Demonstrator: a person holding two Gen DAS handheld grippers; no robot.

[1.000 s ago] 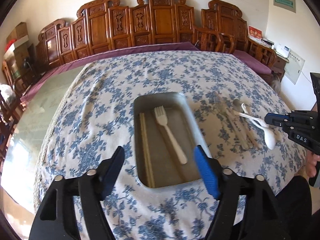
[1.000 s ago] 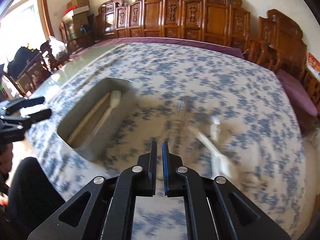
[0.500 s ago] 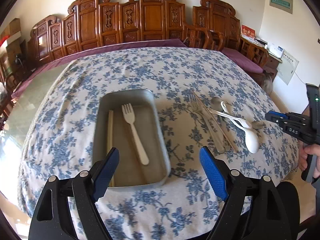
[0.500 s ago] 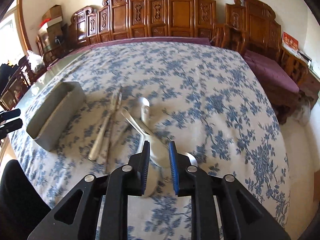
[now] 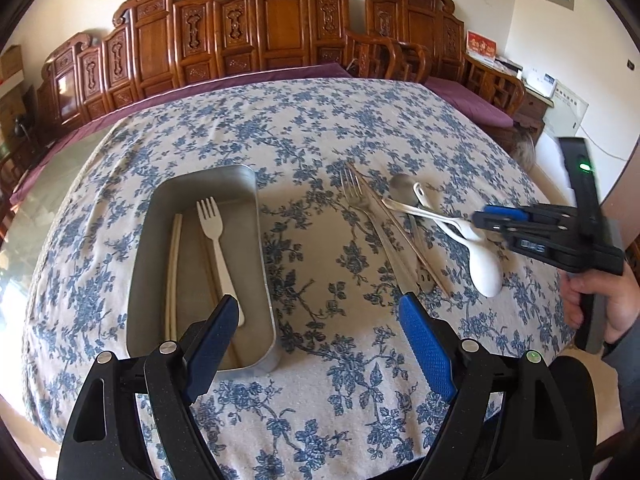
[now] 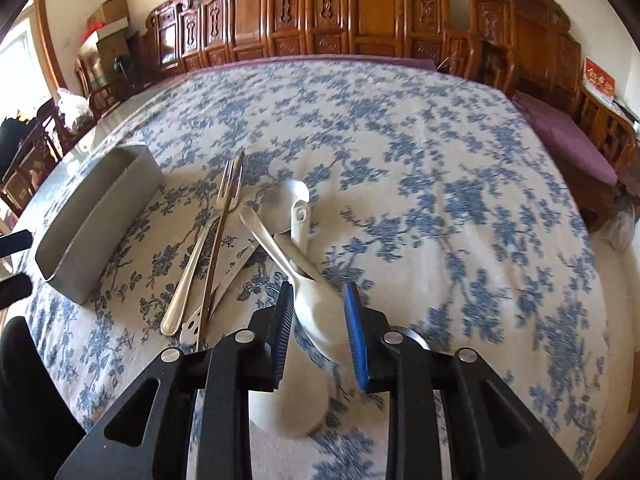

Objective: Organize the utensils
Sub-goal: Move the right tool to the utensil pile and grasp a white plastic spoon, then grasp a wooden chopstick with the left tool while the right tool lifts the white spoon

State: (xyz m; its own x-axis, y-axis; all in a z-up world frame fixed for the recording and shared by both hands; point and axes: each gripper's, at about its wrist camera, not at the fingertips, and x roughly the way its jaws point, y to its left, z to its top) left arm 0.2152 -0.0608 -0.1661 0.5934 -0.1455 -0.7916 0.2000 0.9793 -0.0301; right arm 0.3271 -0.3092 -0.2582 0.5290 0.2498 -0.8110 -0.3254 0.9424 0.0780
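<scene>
The right claw (image 6: 318, 320) hangs released, its fingers straddling a white spoon (image 6: 316, 308) in the utensil pile on the surface (image 6: 400, 160). The left claw (image 5: 316, 344) gapes wide over the tray (image 5: 262, 272), which holds a white fork (image 5: 218, 240) and chopsticks (image 5: 174, 272).

Two wrist views over one desk (image 5: 304, 128)
Left looks from the near edge; right sits close above the utensil pile (image 6: 224, 248); both share it.

The left hand-held gripper (image 5: 316, 334) fills the lower frame, fingers wide apart. The right hand-held gripper (image 6: 320, 322) has its fingers partly apart.
</scene>
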